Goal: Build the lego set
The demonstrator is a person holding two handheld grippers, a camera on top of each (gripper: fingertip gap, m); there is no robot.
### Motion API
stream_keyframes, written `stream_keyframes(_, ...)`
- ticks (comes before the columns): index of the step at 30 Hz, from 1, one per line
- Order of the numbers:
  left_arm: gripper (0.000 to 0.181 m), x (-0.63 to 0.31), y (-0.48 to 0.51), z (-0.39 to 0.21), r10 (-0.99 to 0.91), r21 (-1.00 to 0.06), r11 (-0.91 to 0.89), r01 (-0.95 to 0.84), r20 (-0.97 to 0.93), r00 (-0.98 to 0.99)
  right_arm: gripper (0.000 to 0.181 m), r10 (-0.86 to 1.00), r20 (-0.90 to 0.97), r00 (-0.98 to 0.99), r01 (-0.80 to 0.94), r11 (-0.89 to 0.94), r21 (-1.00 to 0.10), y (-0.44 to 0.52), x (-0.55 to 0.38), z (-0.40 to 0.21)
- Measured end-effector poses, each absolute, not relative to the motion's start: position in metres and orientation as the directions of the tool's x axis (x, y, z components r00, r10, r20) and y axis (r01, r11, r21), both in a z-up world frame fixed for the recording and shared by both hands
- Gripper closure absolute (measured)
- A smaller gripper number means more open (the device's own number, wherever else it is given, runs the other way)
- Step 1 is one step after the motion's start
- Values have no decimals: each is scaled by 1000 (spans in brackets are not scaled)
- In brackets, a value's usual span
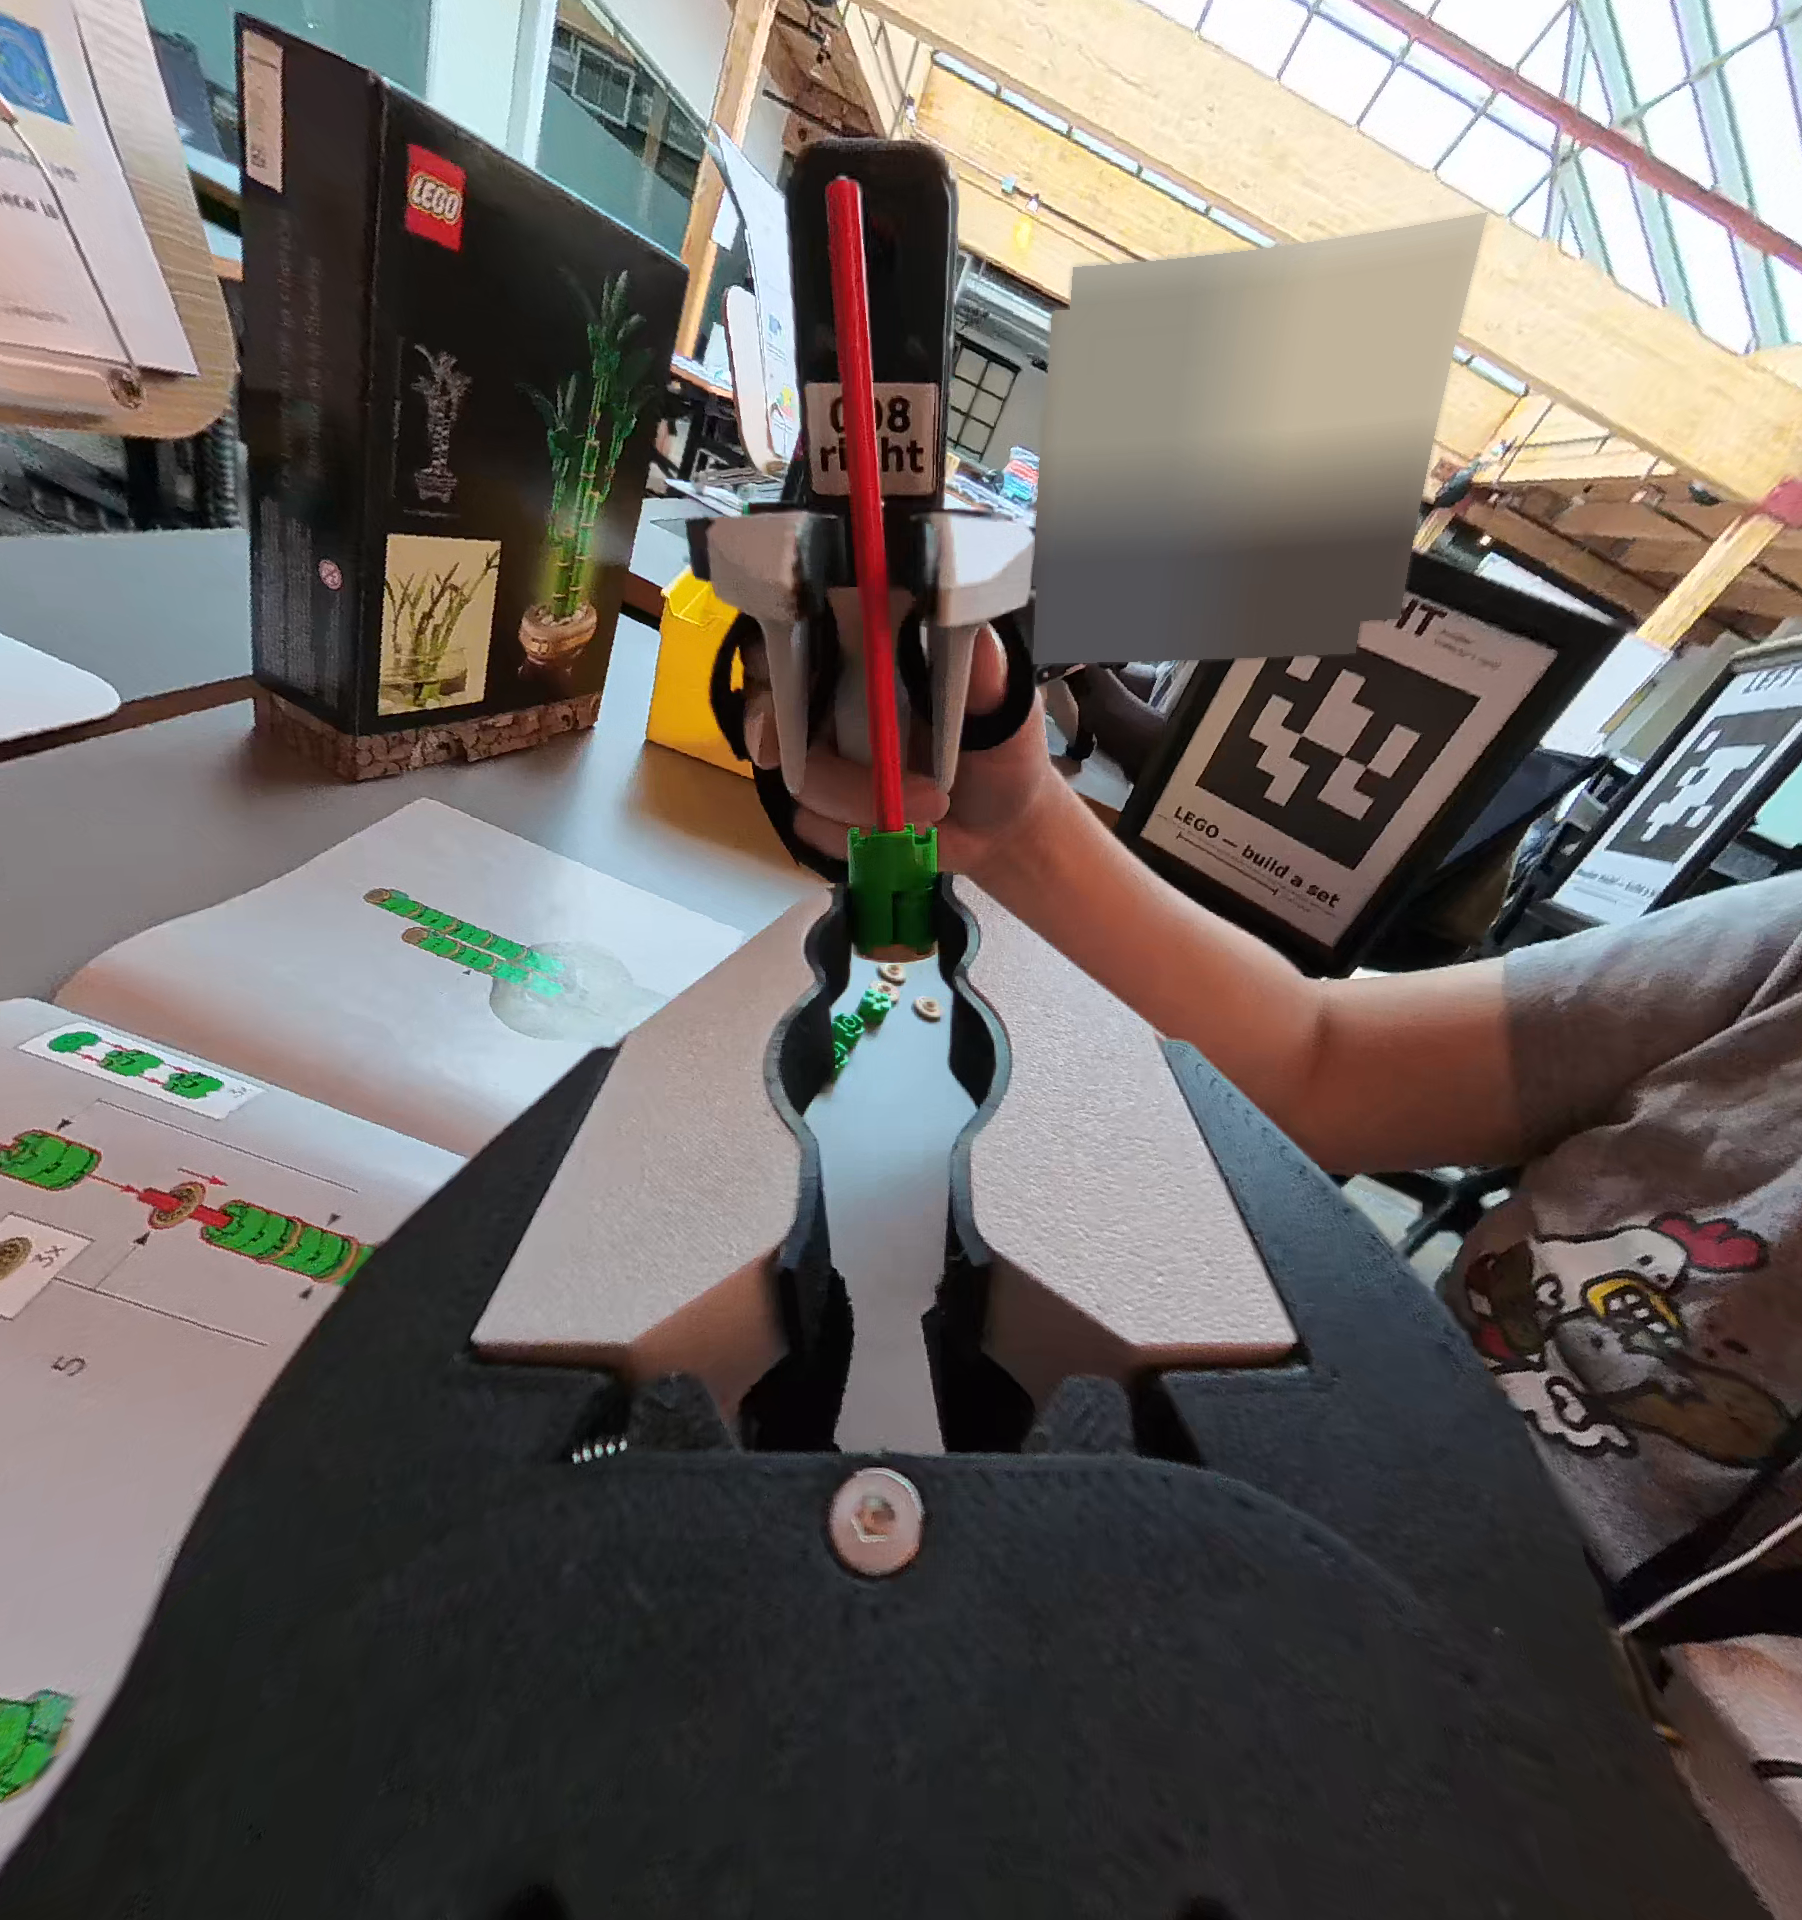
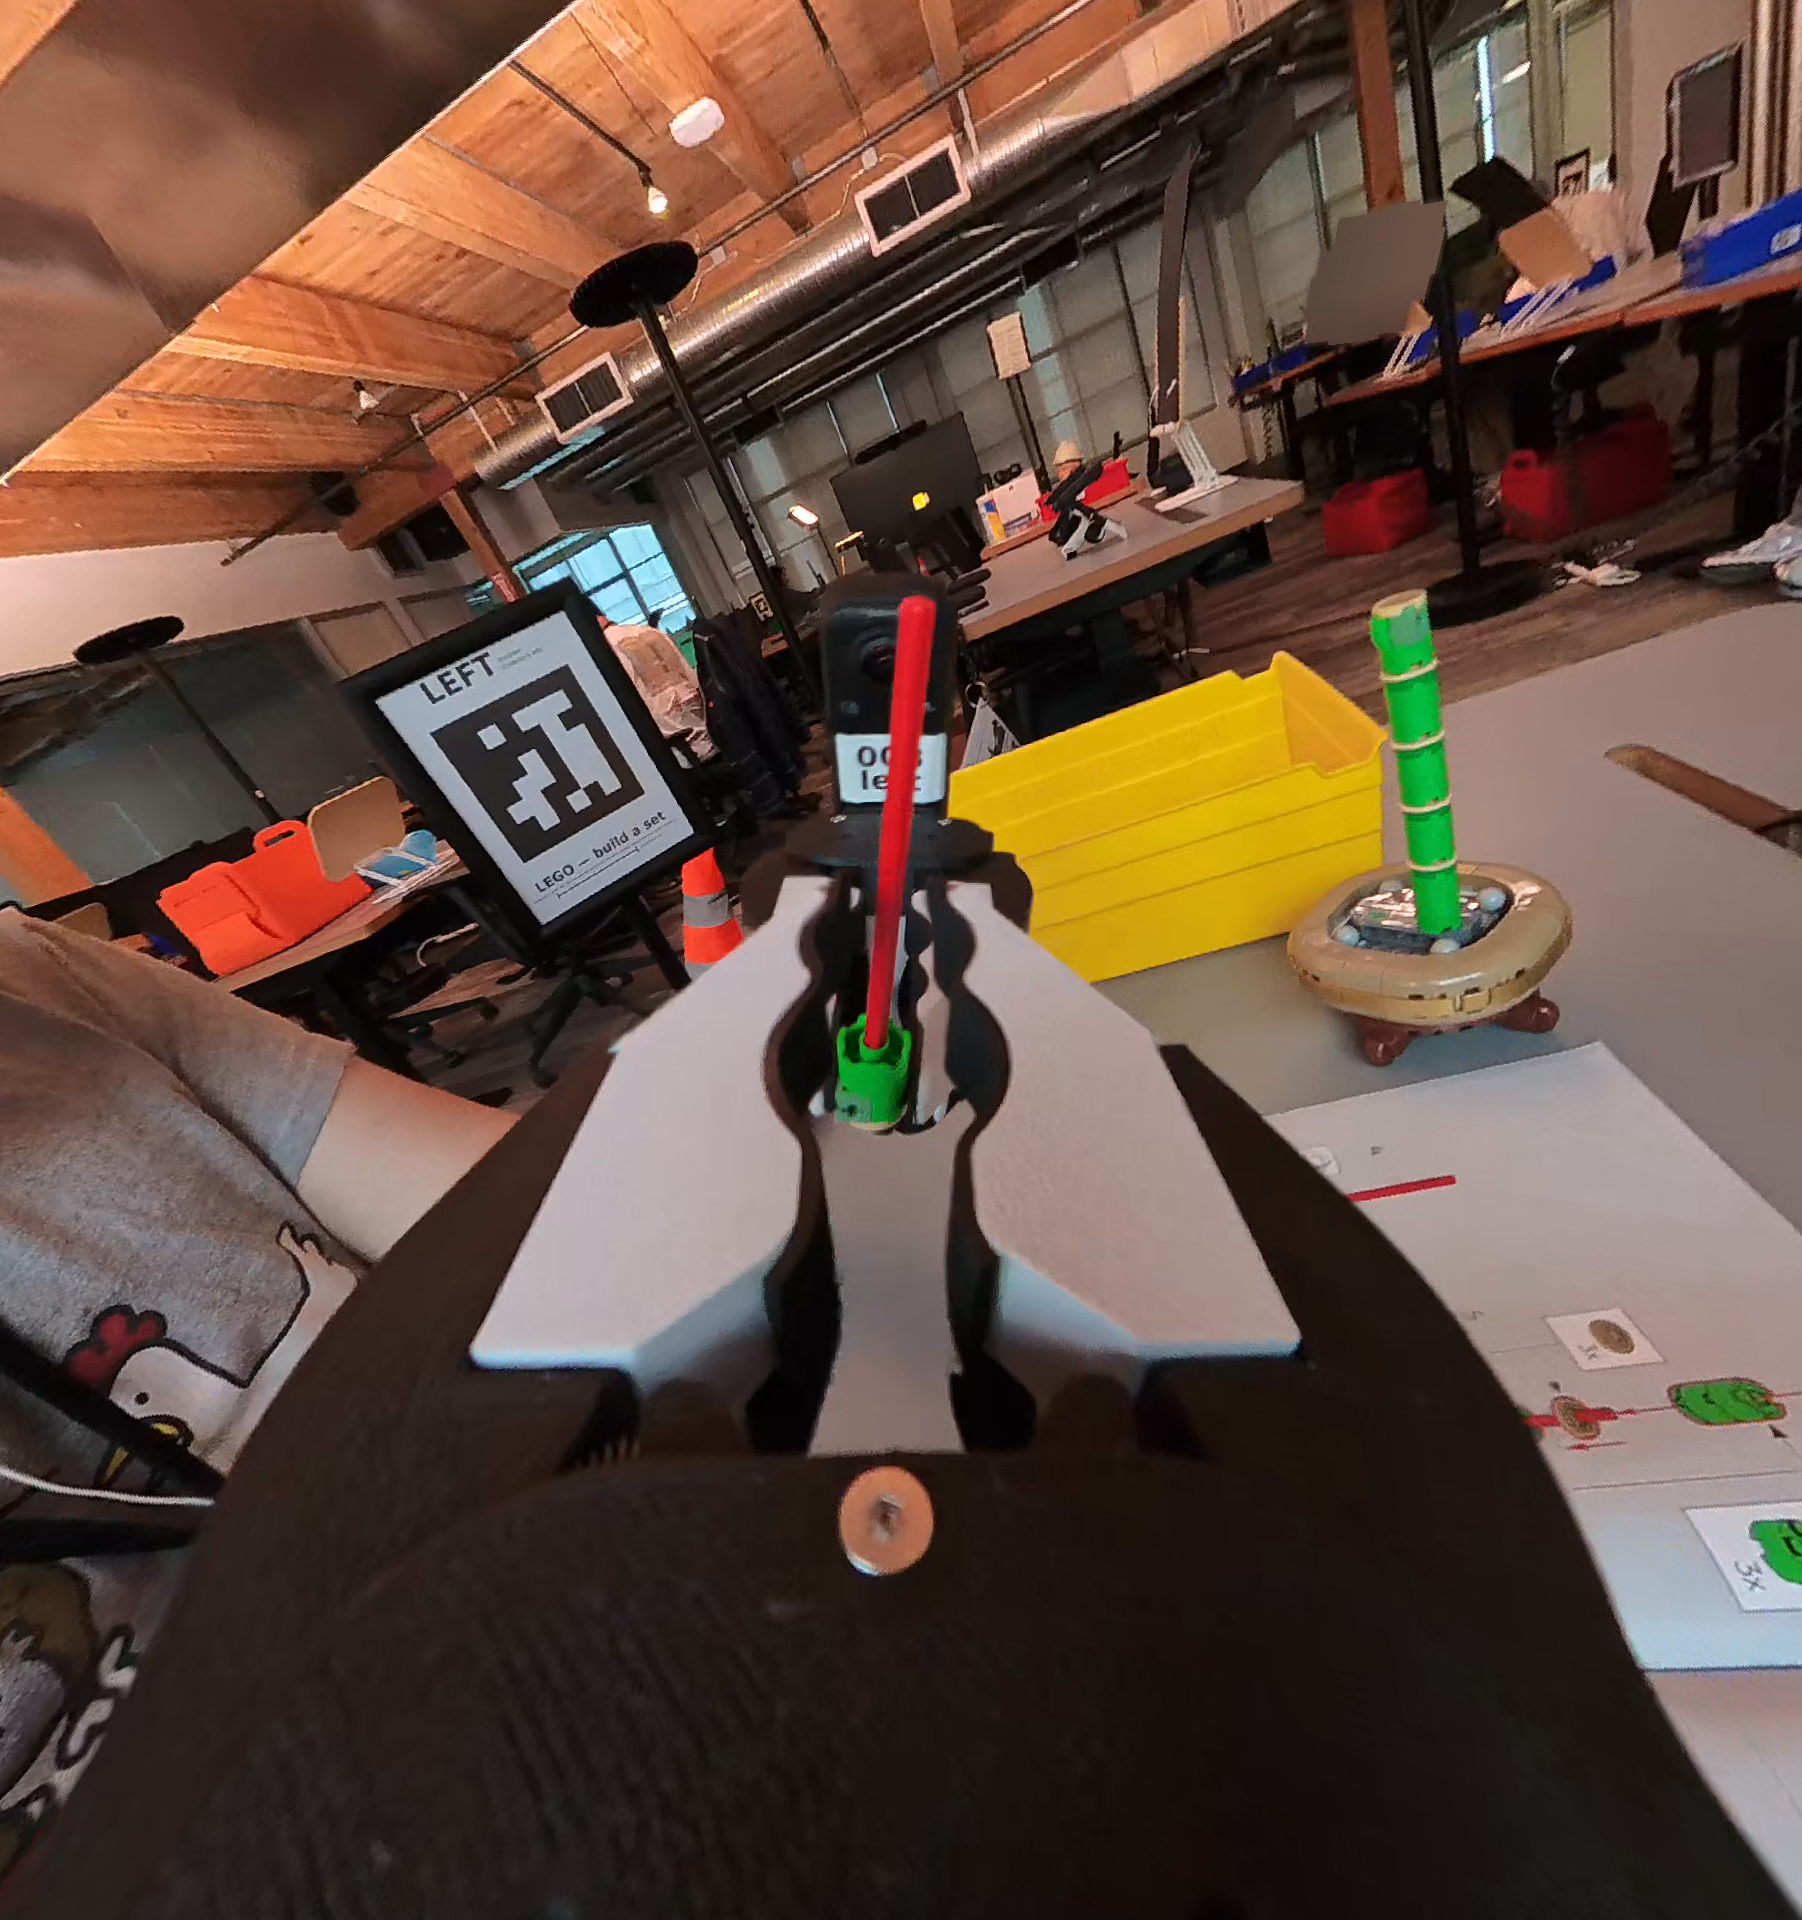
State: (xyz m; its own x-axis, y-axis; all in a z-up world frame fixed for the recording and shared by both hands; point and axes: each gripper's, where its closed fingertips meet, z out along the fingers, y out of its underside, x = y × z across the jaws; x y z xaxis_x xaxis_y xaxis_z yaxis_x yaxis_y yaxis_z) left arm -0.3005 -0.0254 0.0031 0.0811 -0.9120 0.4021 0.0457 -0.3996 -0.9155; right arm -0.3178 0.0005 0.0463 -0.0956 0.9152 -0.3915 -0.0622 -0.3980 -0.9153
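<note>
My left gripper (image 1: 892,920) is shut on a short green round stack (image 1: 889,883) with a tan disc at its base. A long red rod (image 1: 866,499) stands up out of the stack. My right gripper (image 2: 892,899), held by a hand, faces the left one. Its fingers straddle the rod (image 2: 897,831) with a gap on both sides, just above the stack (image 2: 871,1075), and hold nothing. It also shows in the left wrist view (image 1: 871,774). A built green bamboo stalk (image 2: 1416,769) stands in a tan pot (image 2: 1427,956) on the table.
An open instruction booklet (image 1: 253,1143) lies under the grippers. A few loose green and tan pieces (image 1: 876,1013) lie on the table. A yellow bin (image 2: 1188,810), the set's box (image 1: 440,468) and framed marker signs (image 1: 1333,769) stand around. A person's arm (image 1: 1188,1039) is at the right. My right fingertips sit around 5 centimetres from my left ones. The built green bamboo stalk (image 2: 1416,769) is about 25 centimetres from both grippers' fingertips.
</note>
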Motion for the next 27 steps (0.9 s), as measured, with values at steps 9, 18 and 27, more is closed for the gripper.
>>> stream_keyframes(9, 140, -306, -13, 7, -895, -896, -425, 126, 437, 91, 179, 862, -500, -80, -70, -506, -860, 13, -317, 37)
stream_keyframes(18, 144, -322, 7, -14, -919, -965, -261, 4, 249, 305, 178, 833, -552, -45, -34, -554, -832, 20, -315, 24)
stream_keyframes(27, 143, -344, 5, -77, -887, -875, -391, -286, 276, 369, 178, 833, -549, 70, 124, -553, -824, 30, -308, -23)
